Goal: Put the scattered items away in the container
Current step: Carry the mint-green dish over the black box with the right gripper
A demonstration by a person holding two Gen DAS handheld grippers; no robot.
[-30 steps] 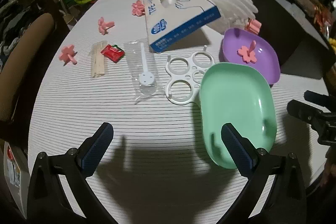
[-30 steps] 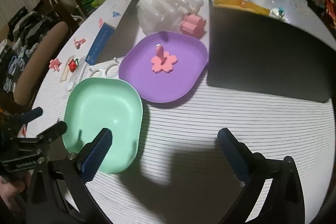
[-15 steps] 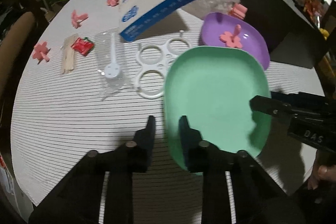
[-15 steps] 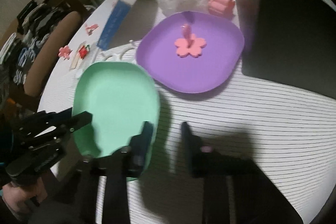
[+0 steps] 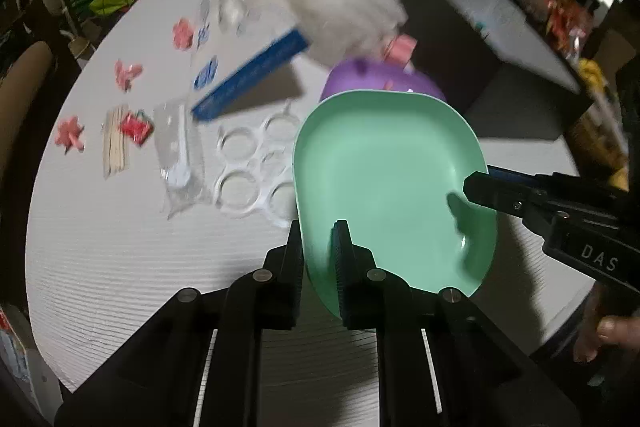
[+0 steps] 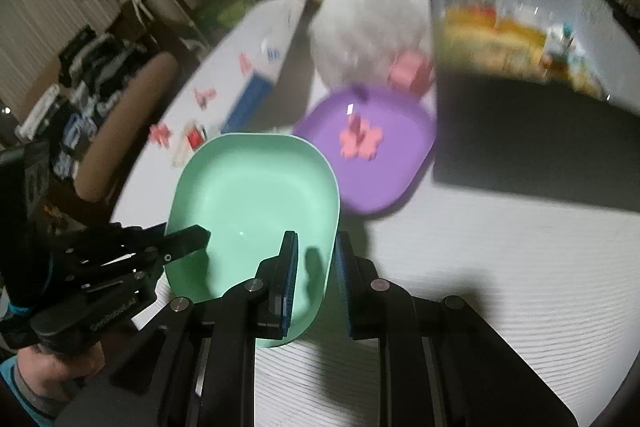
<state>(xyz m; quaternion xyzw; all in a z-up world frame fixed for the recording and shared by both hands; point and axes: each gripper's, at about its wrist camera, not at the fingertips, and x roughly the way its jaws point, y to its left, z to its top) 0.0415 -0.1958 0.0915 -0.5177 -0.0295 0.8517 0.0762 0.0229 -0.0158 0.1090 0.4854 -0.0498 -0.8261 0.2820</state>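
A mint-green plate (image 5: pixel 384 167) (image 6: pixel 248 187) hangs tilted above the white table. My left gripper (image 5: pixel 319 227) (image 6: pixel 196 237) is still closing, its pads pressing the plate's left rim. My right gripper (image 6: pixel 316 239) (image 5: pixel 480 187) is closing on the opposite rim the same way. Behind it lies a purple plate (image 6: pixel 384 163) (image 5: pixel 360 79) with a pink flower clip (image 6: pixel 360 143) on it. More pink flower clips (image 5: pixel 70 135), wooden sticks (image 5: pixel 114 143), a red packet (image 5: pixel 136 127), a bagged spoon (image 5: pixel 178 155) and a white ring holder (image 5: pixel 252 167) are scattered on the left. The black bin (image 6: pixel 540 131) stands at the right.
A blue-and-white box (image 5: pixel 248 59) and a white plastic bag (image 5: pixel 344 15) sit at the back of the table, with a pink cup-like piece (image 5: pixel 402 47) beside the purple plate. A brown chair (image 6: pixel 128 115) stands at the table's left edge. A hand (image 5: pixel 600 335) shows at the lower right.
Both grippers went from wide open to clamped on the green plate's opposite rims. The plate has risen off the table and tilts, now covering part of the purple plate.
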